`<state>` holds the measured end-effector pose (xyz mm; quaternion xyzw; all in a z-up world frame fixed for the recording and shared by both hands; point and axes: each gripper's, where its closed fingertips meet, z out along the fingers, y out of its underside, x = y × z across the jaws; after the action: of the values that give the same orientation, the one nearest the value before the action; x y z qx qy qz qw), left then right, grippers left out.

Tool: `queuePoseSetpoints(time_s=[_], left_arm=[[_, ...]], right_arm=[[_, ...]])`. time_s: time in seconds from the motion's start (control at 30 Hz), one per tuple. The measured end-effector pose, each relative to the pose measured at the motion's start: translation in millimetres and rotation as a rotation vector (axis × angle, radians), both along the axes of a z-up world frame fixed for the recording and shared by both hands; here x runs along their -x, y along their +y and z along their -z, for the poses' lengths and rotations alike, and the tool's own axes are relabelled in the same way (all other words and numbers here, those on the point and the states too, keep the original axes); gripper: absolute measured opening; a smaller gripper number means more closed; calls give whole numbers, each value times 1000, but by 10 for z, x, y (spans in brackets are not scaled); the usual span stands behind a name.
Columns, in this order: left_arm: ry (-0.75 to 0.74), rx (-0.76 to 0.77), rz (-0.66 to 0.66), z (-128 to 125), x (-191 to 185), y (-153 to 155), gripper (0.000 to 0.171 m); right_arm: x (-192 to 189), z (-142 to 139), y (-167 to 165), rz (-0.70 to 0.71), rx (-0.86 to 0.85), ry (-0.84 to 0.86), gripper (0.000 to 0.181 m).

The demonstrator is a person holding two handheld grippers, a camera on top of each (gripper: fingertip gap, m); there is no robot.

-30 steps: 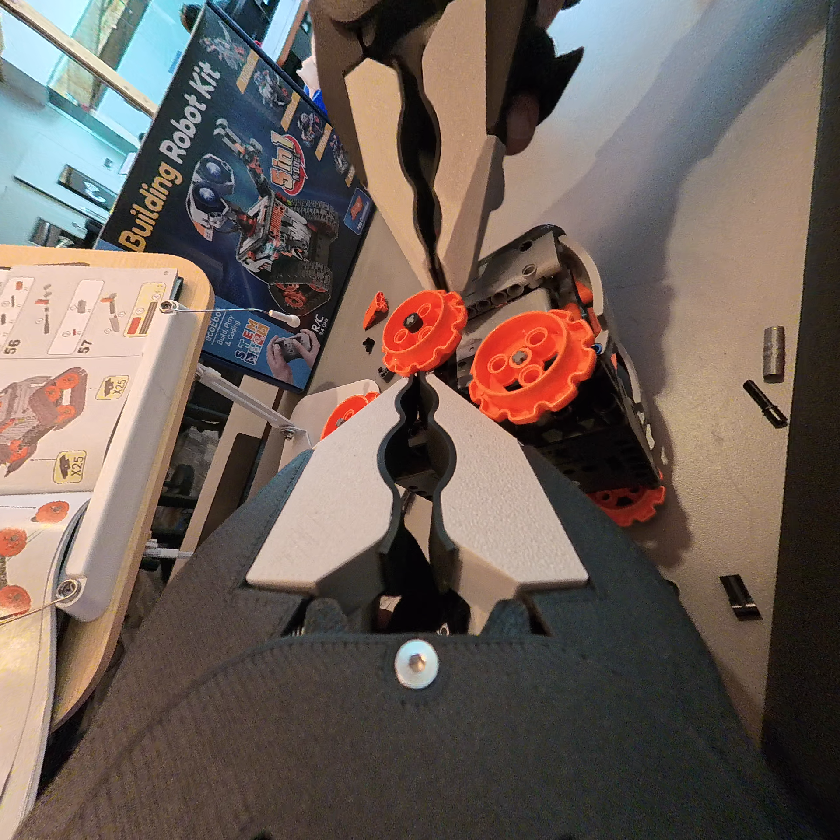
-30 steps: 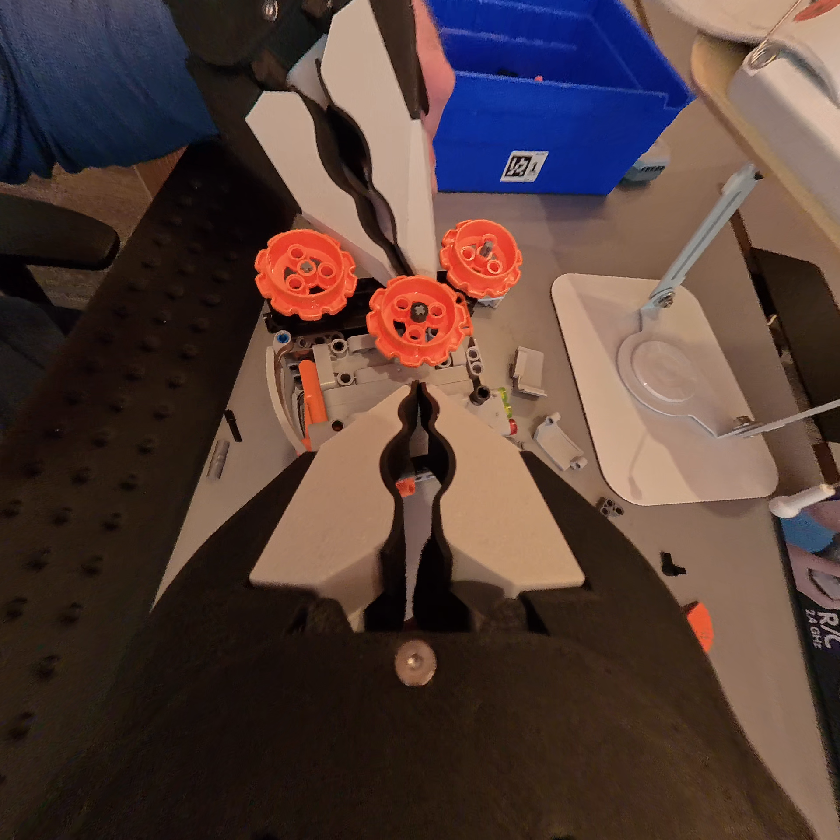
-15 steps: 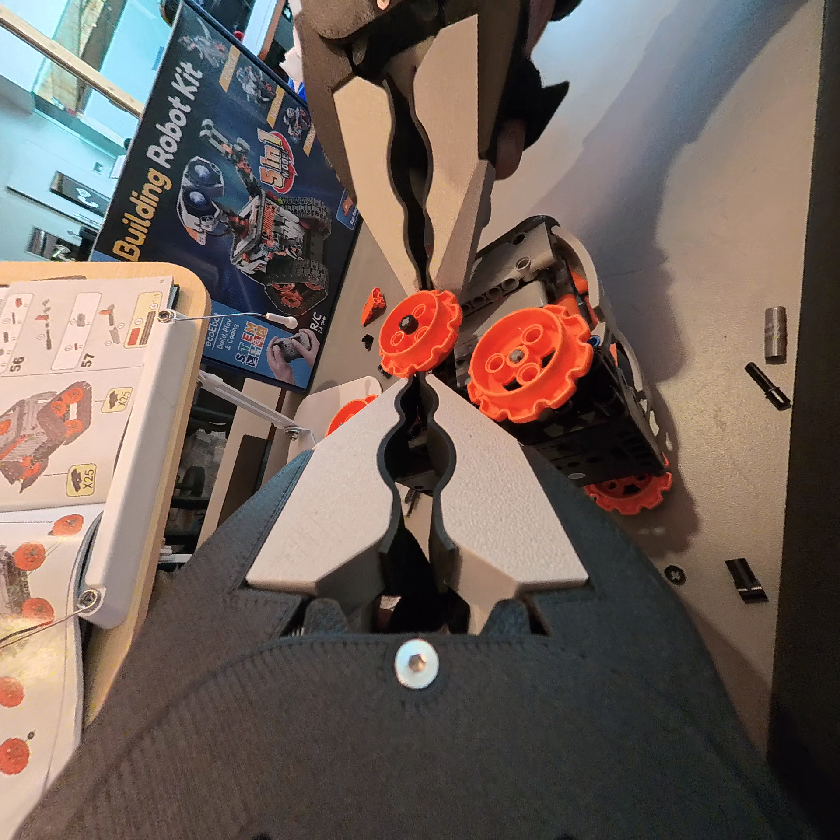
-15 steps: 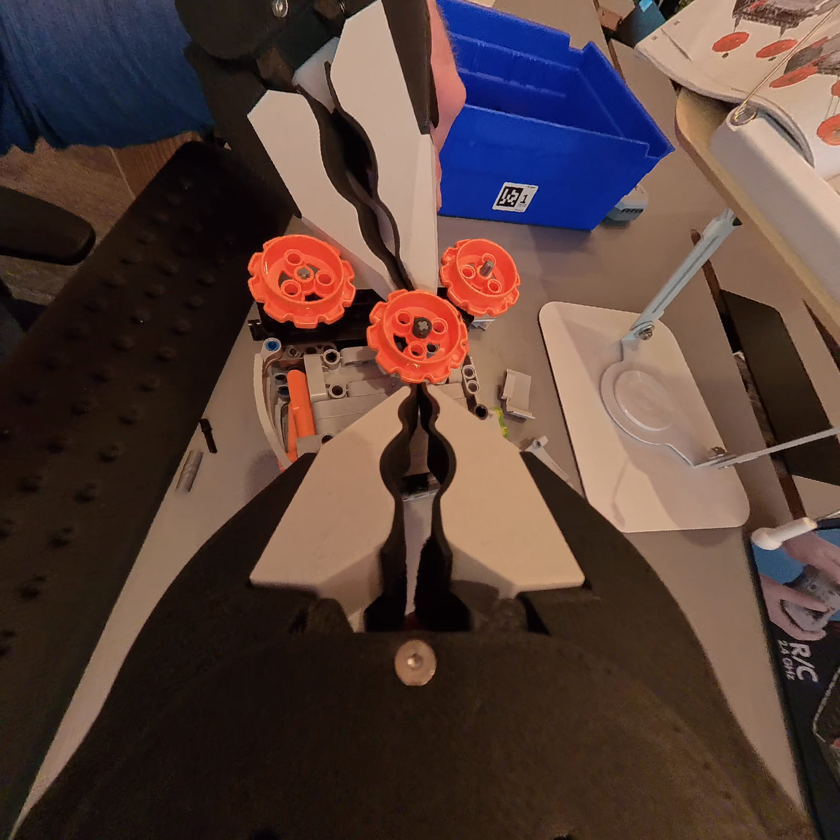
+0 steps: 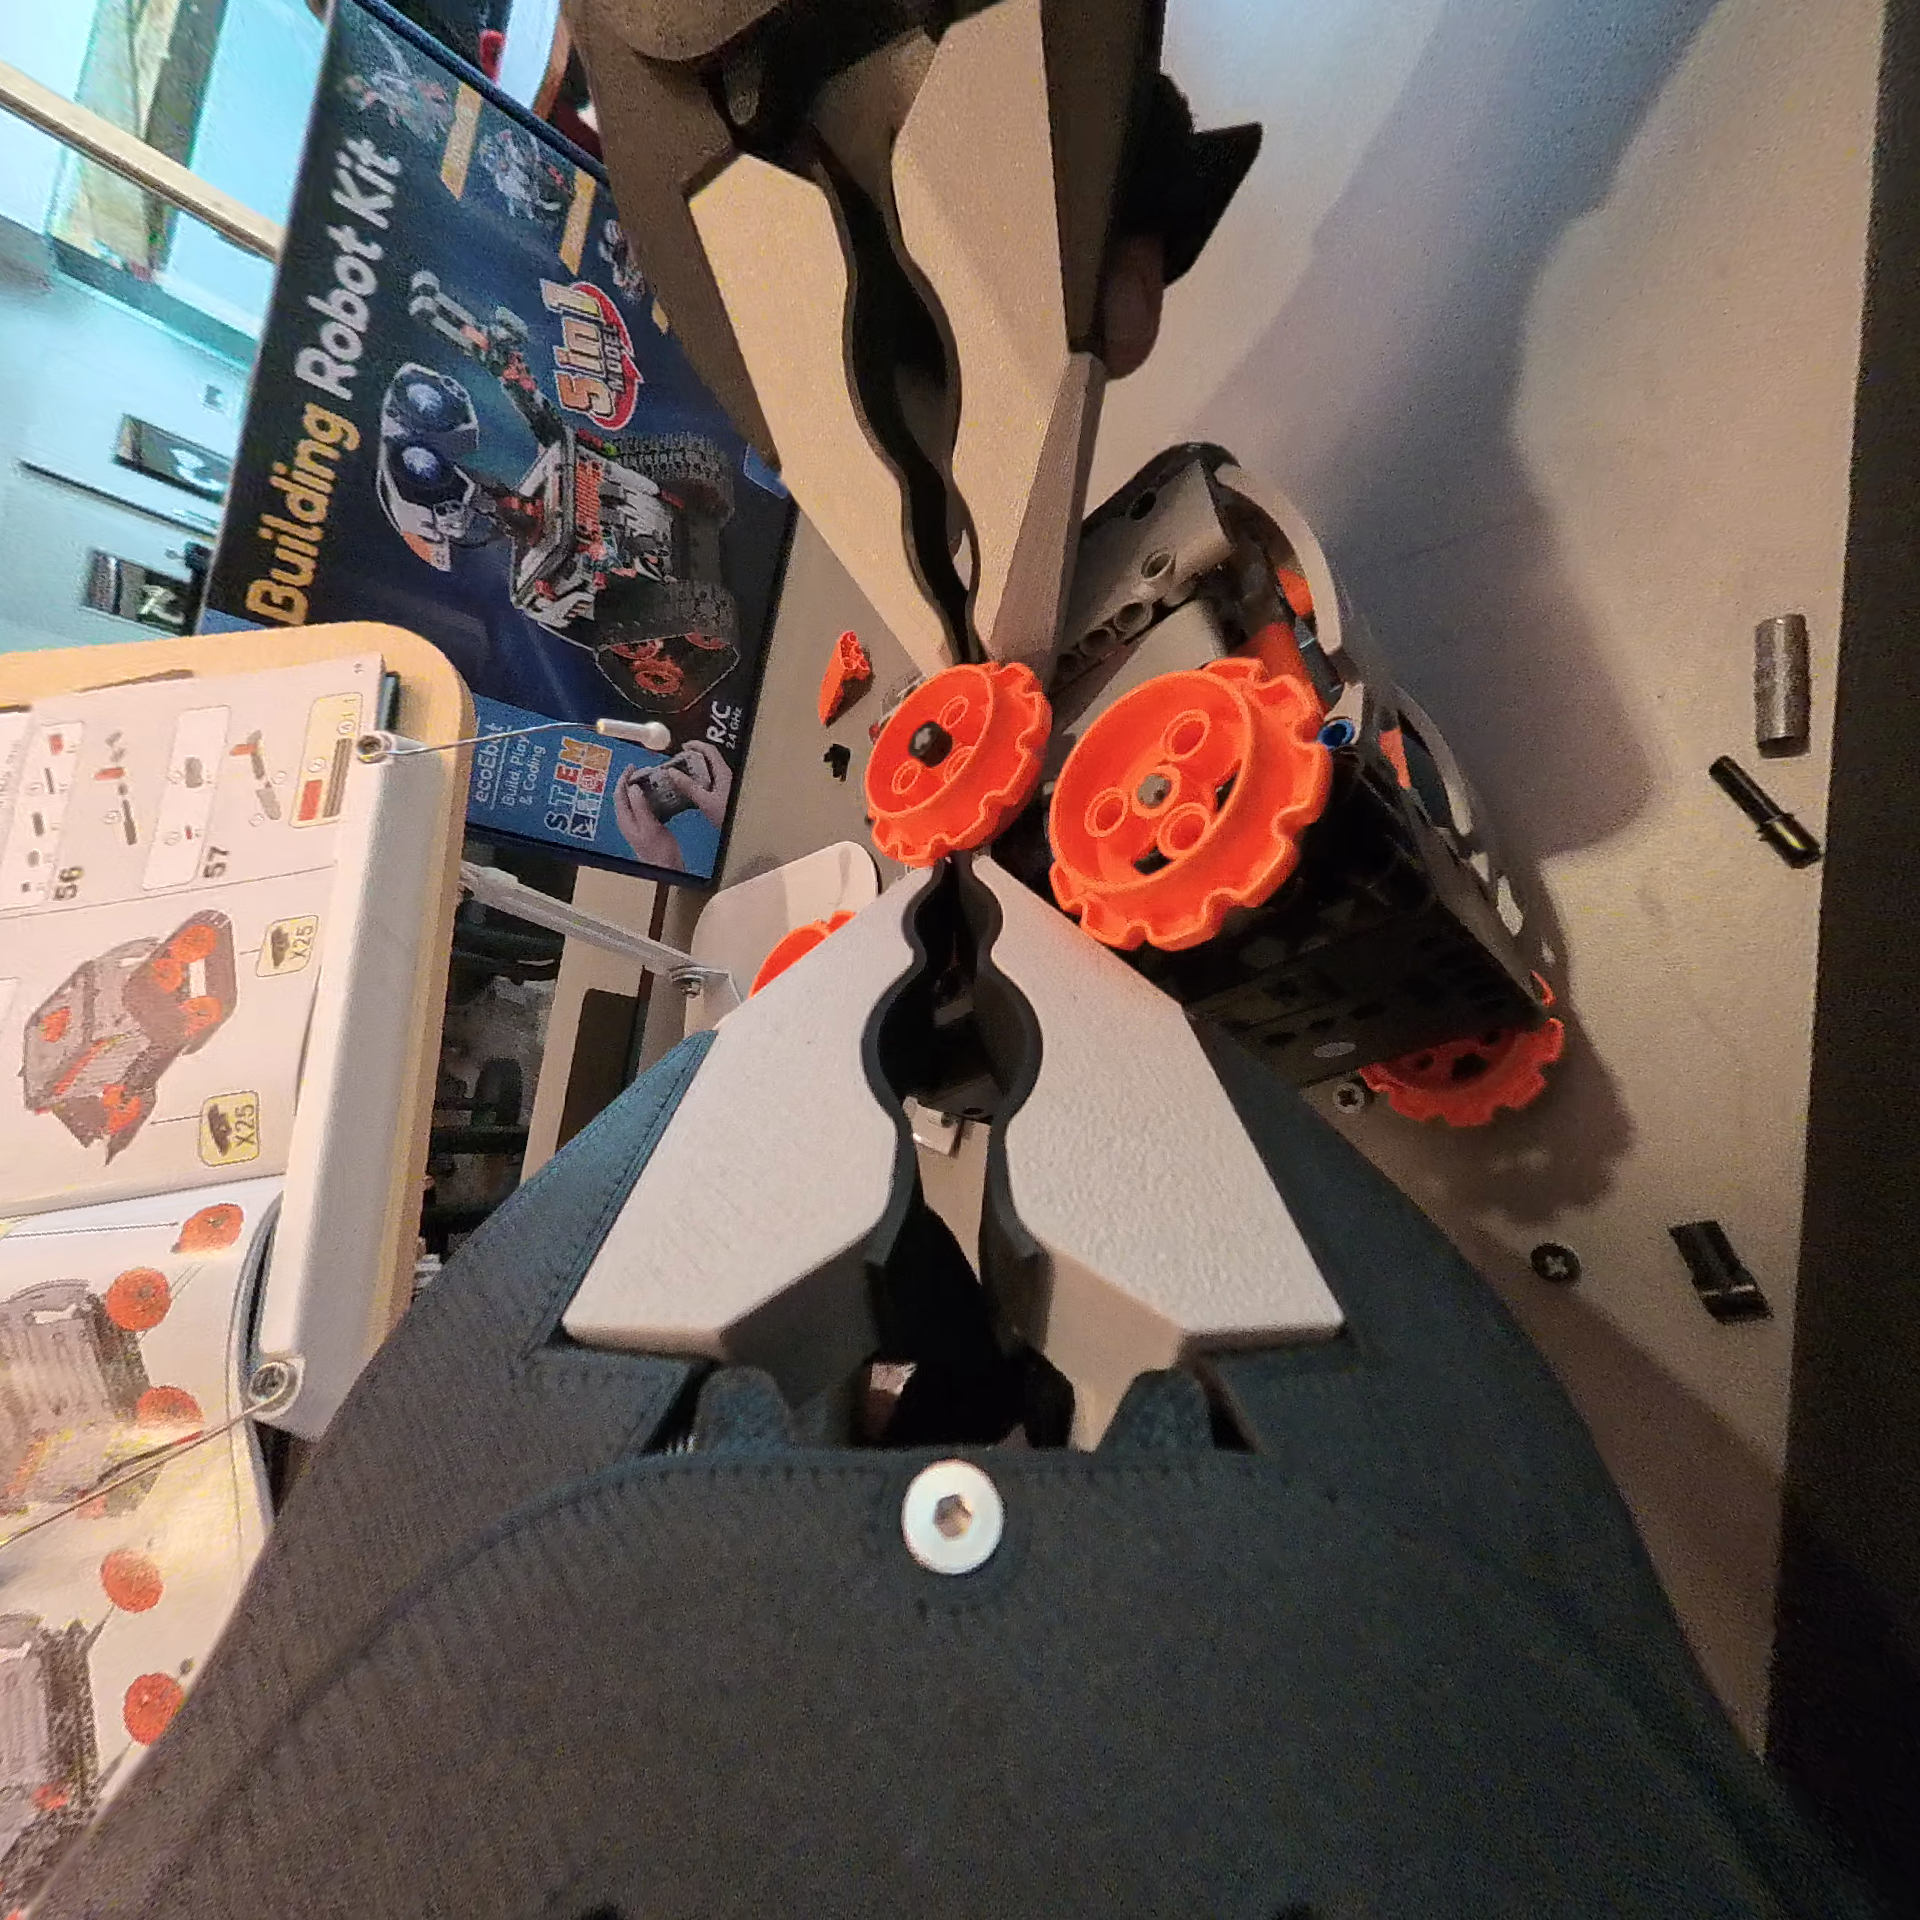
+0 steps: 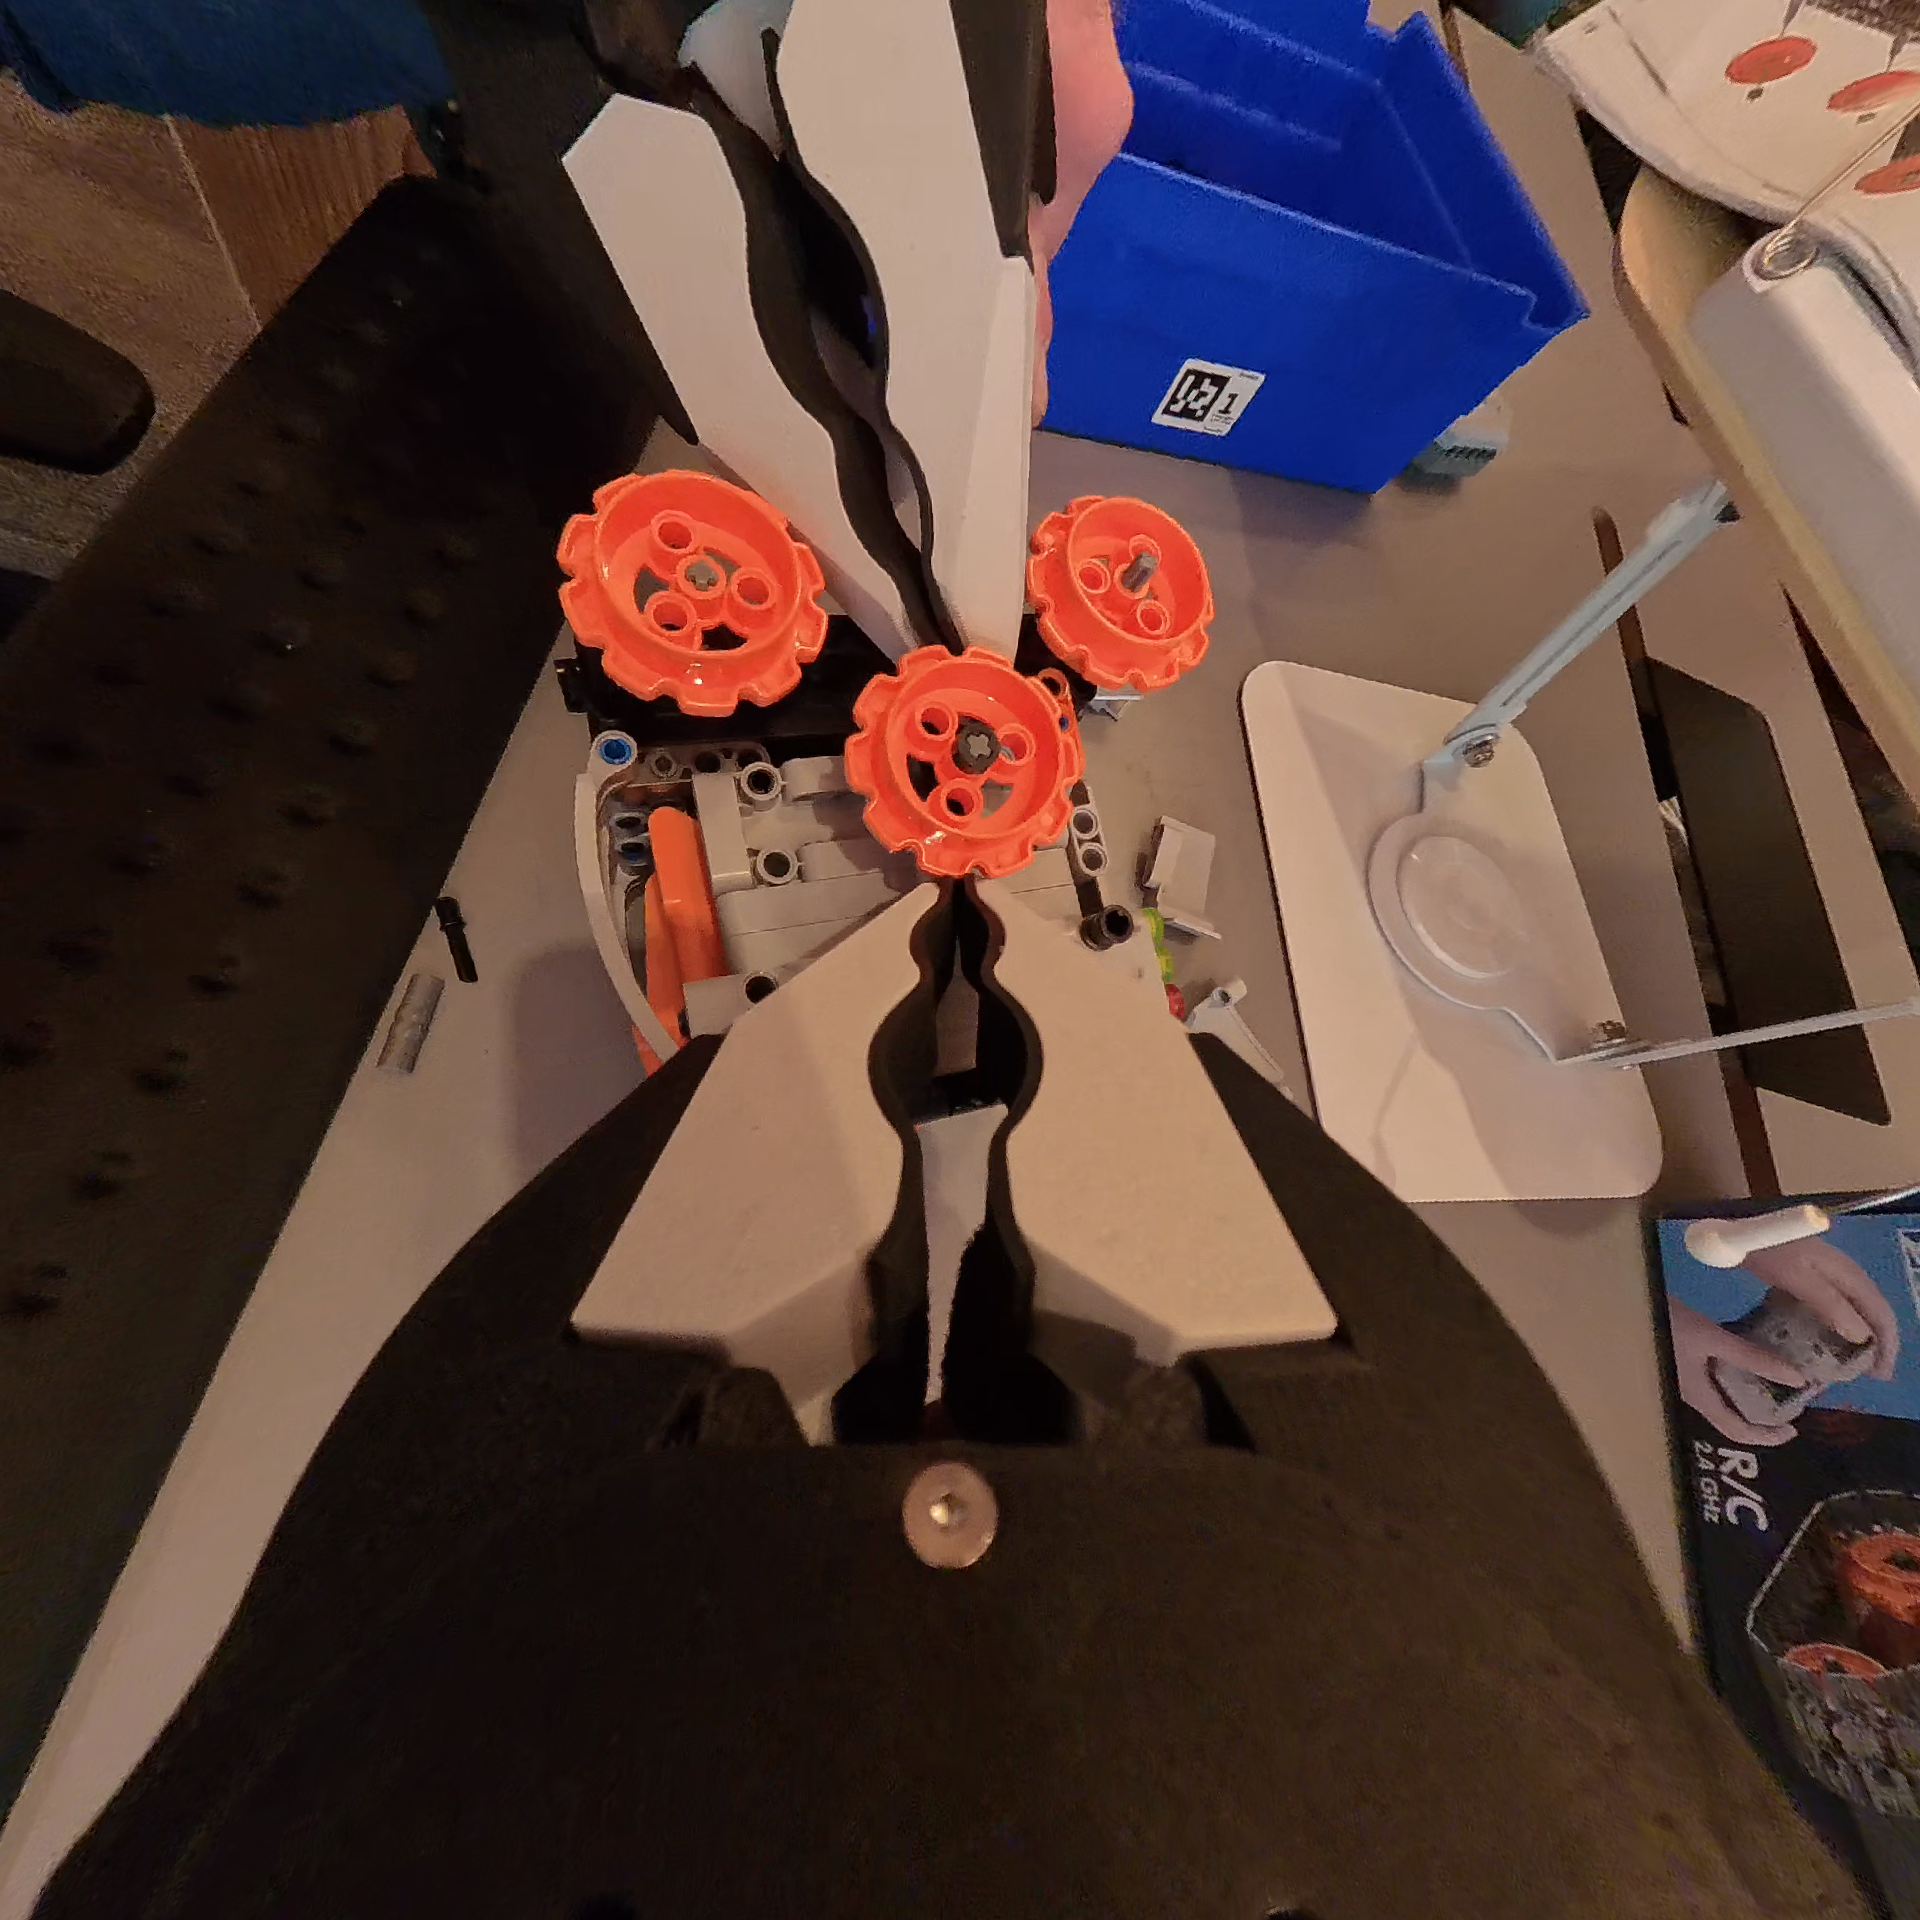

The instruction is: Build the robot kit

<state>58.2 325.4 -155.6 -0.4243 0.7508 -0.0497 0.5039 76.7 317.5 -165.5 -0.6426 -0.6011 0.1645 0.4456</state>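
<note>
A grey and black brick vehicle (image 6: 727,862) lies on the grey table, with orange toothed wheels on it. My right gripper (image 6: 956,891) is shut, with its tips against the near rim of the middle orange wheel (image 6: 961,758). My left gripper (image 6: 961,639) is shut against that wheel's far rim, coming from the opposite side. In the left wrist view my left gripper (image 5: 951,871) touches the small orange wheel (image 5: 951,758) from below and the right gripper (image 5: 966,649) touches it from above. A larger orange wheel (image 5: 1184,800) sits beside it on the black body (image 5: 1351,966). No pad closes around anything.
A blue bin (image 6: 1299,270) stands behind the vehicle. A white stand base (image 6: 1455,935) is to the right, and a kit box (image 5: 499,468) and an open instruction booklet (image 5: 156,935) are nearby. Small loose pins (image 5: 1766,800) and a grey sleeve (image 5: 1782,696) lie on the table. A black perforated board (image 6: 208,727) lies to the left. Left and right tips are no more than a few centimetres apart.
Both grippers stayed shut at the middle wheel's rim. The views shifted slightly, and the vehicle and wheel moved a little with them.
</note>
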Motion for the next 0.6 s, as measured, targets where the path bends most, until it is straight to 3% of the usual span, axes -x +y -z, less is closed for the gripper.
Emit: queuePoseSetpoints(time_s=[0.27,0.33,0.47,0.6], left_arm=[[-39,90,4,-10,-36,-36,0],[-70,111,10,-28,-31,-39,0],[-177,169,-34,-192,107,37,11],[-217,187,-119,-198,292,130,28]], right_arm=[[-47,-10,-15,-3,26,-23,1],[-109,-52,-9,6,33,-21,8],[-237,-233,-7,21,49,24,21],[-431,-327,-4,57,134,44,34]])
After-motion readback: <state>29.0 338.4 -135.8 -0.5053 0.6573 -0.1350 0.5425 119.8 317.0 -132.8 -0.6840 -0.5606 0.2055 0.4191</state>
